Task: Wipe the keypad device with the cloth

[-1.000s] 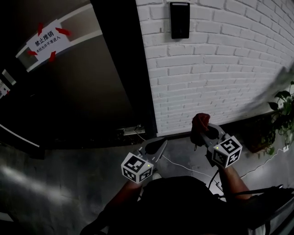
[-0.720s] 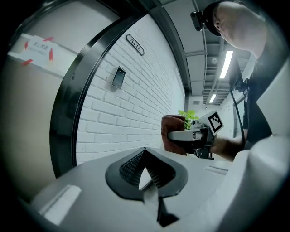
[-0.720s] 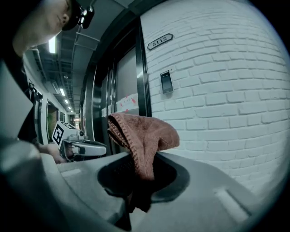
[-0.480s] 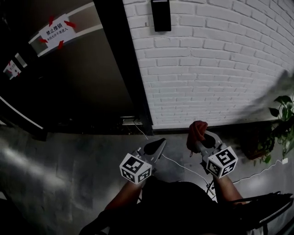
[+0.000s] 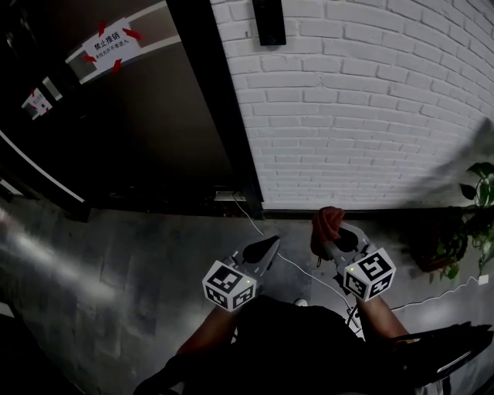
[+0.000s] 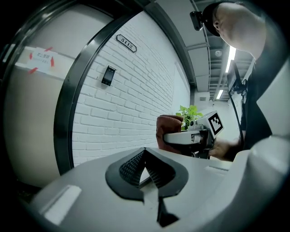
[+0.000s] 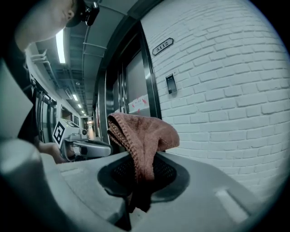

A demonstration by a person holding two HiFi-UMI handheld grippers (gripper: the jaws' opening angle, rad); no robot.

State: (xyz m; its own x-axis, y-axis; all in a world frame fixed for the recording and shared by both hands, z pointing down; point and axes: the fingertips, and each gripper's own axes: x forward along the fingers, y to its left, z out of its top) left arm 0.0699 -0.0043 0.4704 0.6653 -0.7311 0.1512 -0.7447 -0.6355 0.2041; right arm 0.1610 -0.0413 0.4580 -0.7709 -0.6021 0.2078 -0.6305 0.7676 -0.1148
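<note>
right gripper (image 7: 143, 173) clamps the cloth (image 7: 146, 130). left gripper (image 6: 145, 158) jaws together, empty. keypad (image 5: 268, 21) far up on the brick wall (image 5: 370, 116).

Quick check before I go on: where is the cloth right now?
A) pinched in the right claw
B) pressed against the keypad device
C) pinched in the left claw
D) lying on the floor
A: the right gripper view shows the brown cloth clamped in the right claw, apart from the keypad device on the brick wall, while the left claw is shut on nothing.
</note>
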